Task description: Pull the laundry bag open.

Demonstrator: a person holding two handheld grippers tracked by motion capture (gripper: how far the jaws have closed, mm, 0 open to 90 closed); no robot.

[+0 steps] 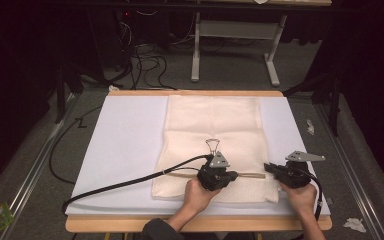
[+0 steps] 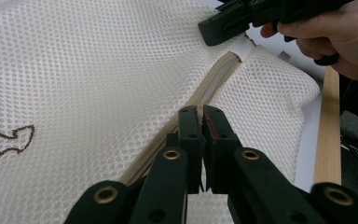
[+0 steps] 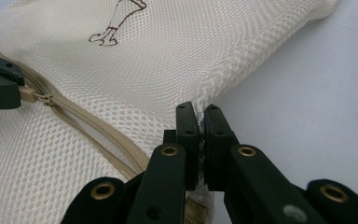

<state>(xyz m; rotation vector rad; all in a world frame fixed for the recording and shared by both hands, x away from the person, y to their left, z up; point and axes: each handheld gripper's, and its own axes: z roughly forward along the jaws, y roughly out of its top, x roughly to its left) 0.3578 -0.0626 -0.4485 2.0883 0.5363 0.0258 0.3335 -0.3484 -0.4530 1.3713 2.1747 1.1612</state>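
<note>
A cream mesh bag (image 1: pixel 212 125) lies flat on a white pad, its beige zipper (image 1: pixel 252 175) running along the near edge. My left gripper (image 1: pixel 234 175) is shut on the zipper pull (image 3: pixel 28 94); in the right gripper view its black jaws pinch the tab at the left edge. In the left gripper view, the left gripper (image 2: pixel 200 116) stands over the zipper (image 2: pixel 214 84). My right gripper (image 1: pixel 267 166) is shut on the bag's mesh edge (image 3: pixel 205 88) at the zipper's right end. A brown line drawing (image 1: pixel 212 146) is printed on the bag.
The white pad (image 1: pixel 125 145) covers a wooden table (image 1: pixel 105 223). A black cable (image 1: pixel 130 182) trails left from the left gripper across the pad. A white metal stand (image 1: pixel 235 30) and more cables stand on the floor beyond. Scraps lie on the floor at both near corners.
</note>
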